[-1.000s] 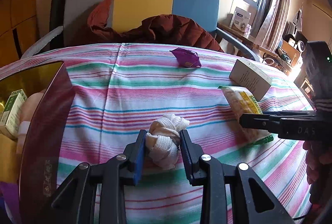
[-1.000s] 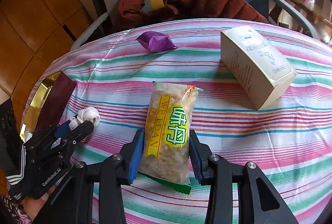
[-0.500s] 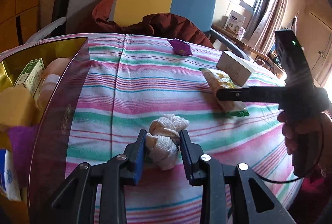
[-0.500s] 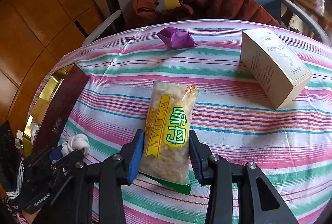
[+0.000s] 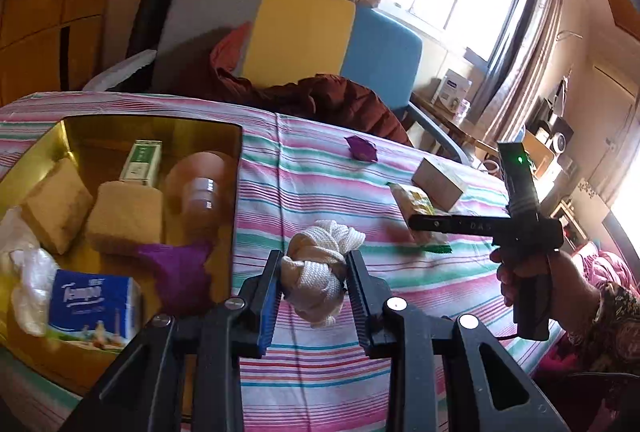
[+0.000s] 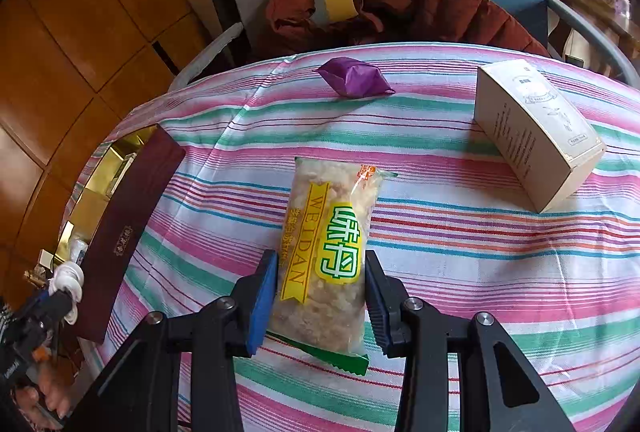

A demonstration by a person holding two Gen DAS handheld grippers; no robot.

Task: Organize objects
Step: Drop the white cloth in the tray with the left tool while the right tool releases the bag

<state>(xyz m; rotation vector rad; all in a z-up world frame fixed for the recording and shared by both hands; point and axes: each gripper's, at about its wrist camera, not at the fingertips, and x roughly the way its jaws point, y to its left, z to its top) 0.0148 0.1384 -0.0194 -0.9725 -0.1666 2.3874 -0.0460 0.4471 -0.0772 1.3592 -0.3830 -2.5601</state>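
My left gripper (image 5: pixel 313 284) is shut on a knotted white rope ball (image 5: pixel 316 272) and holds it above the striped tablecloth, just right of the gold box (image 5: pixel 152 124). The gold box holds sponges, a tissue pack, a jar and a purple pouch. My right gripper (image 6: pixel 320 286) is shut on a yellow-and-clear snack packet (image 6: pixel 328 244) that lies on the cloth; the packet also shows in the left wrist view (image 5: pixel 416 200). The left gripper with the rope ball shows at the far left of the right wrist view (image 6: pixel 66 282).
A purple pouch (image 6: pixel 354 77) and a beige carton (image 6: pixel 536 132) lie on the far side of the table. The box's dark red side (image 6: pixel 124 232) stands at the table's left. A chair with a brown jacket (image 6: pixel 420 12) is behind the table.
My left gripper has lifted the rope ball and swung left toward the gold box, whose inside now shows. My right gripper stays on the snack packet, nearly unmoved.
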